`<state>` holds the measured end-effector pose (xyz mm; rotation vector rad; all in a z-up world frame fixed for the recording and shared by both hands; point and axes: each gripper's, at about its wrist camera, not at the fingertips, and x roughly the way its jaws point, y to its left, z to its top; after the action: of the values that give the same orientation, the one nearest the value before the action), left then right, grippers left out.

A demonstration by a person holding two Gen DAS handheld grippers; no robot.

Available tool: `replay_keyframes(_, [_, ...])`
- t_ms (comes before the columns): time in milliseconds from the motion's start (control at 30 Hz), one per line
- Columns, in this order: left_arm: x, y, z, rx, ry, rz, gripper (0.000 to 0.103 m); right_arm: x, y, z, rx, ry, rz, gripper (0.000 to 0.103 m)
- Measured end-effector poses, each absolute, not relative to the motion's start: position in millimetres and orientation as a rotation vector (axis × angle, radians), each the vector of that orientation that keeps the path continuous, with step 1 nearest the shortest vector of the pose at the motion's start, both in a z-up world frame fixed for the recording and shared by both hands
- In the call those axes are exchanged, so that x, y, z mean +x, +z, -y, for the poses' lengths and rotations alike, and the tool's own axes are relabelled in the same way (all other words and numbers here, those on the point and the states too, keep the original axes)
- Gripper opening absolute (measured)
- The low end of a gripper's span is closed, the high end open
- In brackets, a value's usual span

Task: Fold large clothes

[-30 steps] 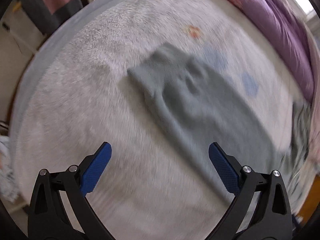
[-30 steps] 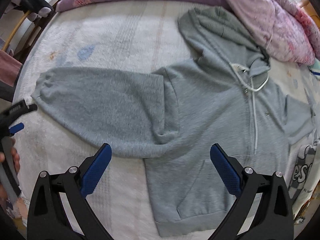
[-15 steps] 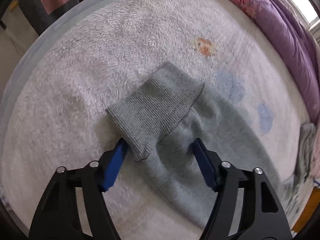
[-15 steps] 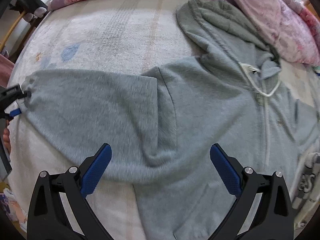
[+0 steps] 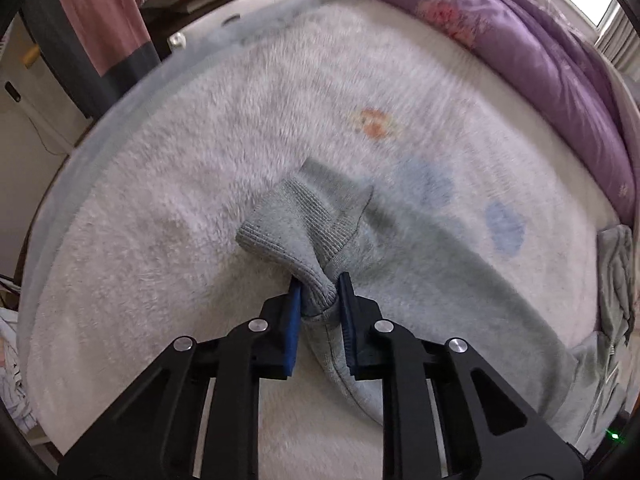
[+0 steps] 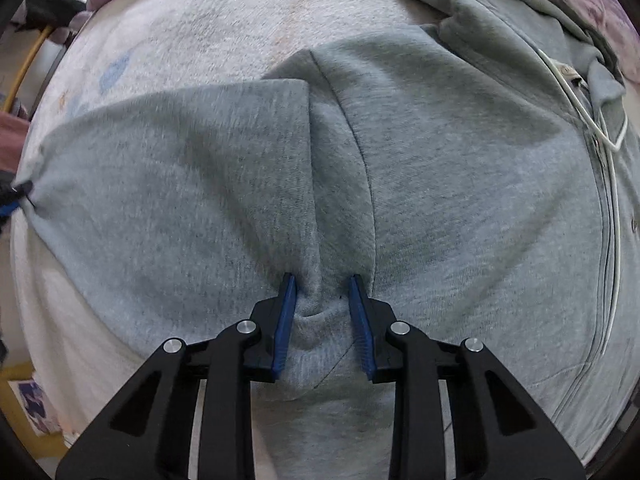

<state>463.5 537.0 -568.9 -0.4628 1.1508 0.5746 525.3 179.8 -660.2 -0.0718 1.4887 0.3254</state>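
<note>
The grey hoodie (image 6: 460,184) lies across the white blanket (image 5: 200,200) – left gripper (image 5: 319,285) closing on its cuff (image 5: 296,224), right gripper (image 6: 322,285) closing on bunched underarm cloth at lower centre; no readable writing

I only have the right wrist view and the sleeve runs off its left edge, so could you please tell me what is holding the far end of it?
Observer: The left gripper has the ribbed cuff; its jaws are closing with the cuff bunched between them.
Operator: Thank you. Is the cuff lying flat on the bed?
Observer: No, it stands up off the fluffy white blanket, folded over at the jaws.
Operator: Is anything lying beyond the cuff?
Observer: Only bare blanket, then a purple quilt along the far edge.
</note>
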Motion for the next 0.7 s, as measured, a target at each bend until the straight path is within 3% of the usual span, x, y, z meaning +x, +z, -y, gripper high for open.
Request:
replay_keyframes(167, [460,-516,-504,-0.415,0.573,-1.06,0.017,520,-662,-176,-0.052,0.348,-1.477,0.026])
replay_keyframes(400, [468,-430,-401,-0.369,0.488,-0.94,0.017,537,-654,-148,0.069,0.47,-1.55,0.023])
replay_keyframes(533, [483,-397,-317,-0.333,0.418,-0.911,0.017,550,-612,-77,0.251,0.527,-1.479,0.019])
replay_keyframes(700, [513,-391,-196,-0.32,0.302,-0.909,0.016,562,-560,51,0.24,0.439,-1.401,0.019])
